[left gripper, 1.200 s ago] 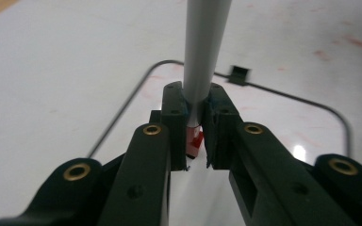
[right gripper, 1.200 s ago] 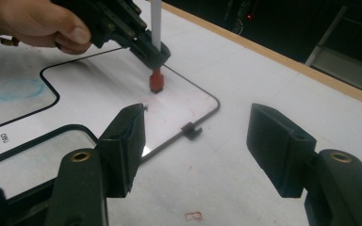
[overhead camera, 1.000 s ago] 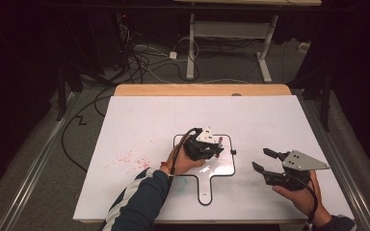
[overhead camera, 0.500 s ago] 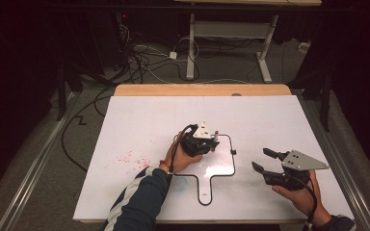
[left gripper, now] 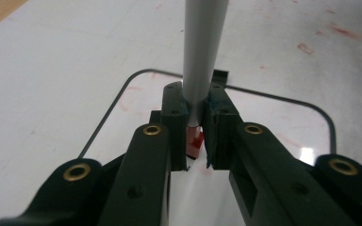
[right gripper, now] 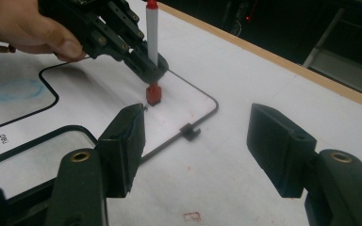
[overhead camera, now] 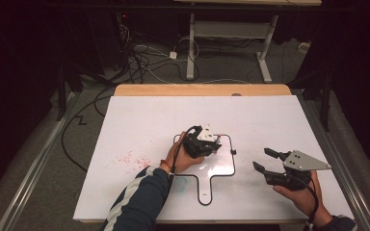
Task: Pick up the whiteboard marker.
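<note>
A small white board [overhead camera: 219, 166] with a black rim and a short handle lies on the white table [overhead camera: 270, 120]. My left gripper [overhead camera: 211, 145] stands over the board's upper part, shut on a grey-white marker [left gripper: 202, 47]. The marker [right gripper: 152, 37] stands upright with its red lower end [right gripper: 153, 94] on the board [right gripper: 184, 101]. In the left gripper view the jaws [left gripper: 197, 101] clamp the barrel just above that red end. My right gripper [overhead camera: 261, 159] is held to the right of the board, open, with nothing between its fingers [right gripper: 200, 127].
A small black clip [right gripper: 190, 132] sits on the board's right rim. A faint blue smudge [right gripper: 19, 89] marks the board. Red smudges [overhead camera: 132, 159] stain the table left of the board. The wooden table edge [overhead camera: 202, 90] runs along the far side, with cables on the floor beyond.
My left gripper has shifted slightly to the left over the board with the marker in it. The right gripper has stayed where it was.
</note>
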`<act>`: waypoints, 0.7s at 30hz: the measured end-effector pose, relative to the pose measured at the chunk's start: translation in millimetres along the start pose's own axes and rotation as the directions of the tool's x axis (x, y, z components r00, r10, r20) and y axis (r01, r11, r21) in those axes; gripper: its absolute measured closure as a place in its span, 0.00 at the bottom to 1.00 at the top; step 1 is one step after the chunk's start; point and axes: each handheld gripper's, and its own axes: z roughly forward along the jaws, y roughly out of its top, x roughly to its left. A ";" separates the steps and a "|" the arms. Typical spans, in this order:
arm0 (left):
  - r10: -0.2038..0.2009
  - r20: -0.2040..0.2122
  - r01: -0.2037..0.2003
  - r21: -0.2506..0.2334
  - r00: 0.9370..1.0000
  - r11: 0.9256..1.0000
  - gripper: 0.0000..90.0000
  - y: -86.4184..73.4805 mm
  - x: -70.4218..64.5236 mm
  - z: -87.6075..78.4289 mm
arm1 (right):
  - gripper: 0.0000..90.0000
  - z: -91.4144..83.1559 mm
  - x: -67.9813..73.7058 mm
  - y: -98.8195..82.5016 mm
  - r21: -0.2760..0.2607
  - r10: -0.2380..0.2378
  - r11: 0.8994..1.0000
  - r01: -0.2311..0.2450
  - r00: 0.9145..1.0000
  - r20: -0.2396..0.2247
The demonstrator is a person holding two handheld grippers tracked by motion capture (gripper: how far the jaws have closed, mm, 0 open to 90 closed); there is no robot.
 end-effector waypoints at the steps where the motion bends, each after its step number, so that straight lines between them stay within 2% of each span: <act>1: -0.004 -0.002 0.004 0.001 1.000 1.000 0.88 -1.5 0.5 -1.9 | 0.43 0.0 -0.2 -0.2 0.001 0.000 1.000 0.000 1.000 0.001; 4: -0.005 0.022 0.006 -0.009 1.000 1.000 0.88 -5.2 -4.1 -5.2 | 0.43 0.4 -0.7 -0.7 0.002 0.004 1.000 -0.004 1.000 -0.001; 8: 0.014 0.057 -0.013 -0.027 0.998 1.000 0.88 -5.2 -16.8 -4.0 | 0.43 1.2 0.2 -0.5 0.006 0.001 1.000 -0.001 1.000 -0.001; 10: 0.021 0.087 -0.017 -0.042 0.996 0.999 0.88 -3.4 -25.8 -0.4 | 0.43 1.5 0.5 0.1 0.007 -0.002 1.000 0.002 1.000 0.000; 14: 0.057 0.120 -0.051 -0.057 0.991 0.997 0.88 4.0 -42.3 8.5 | 0.43 3.2 1.0 0.5 0.006 -0.005 1.000 0.005 1.000 -0.004; 17: 0.083 0.155 -0.074 -0.059 0.984 0.995 0.88 10.0 -52.1 14.3 | 0.43 4.1 1.4 0.5 0.009 -0.002 1.000 0.002 1.000 -0.009; 21: 0.124 0.160 -0.118 -0.045 0.979 0.992 0.88 11.8 -58.2 12.7 | 0.43 3.0 0.6 0.3 0.006 -0.007 1.000 0.007 1.000 -0.007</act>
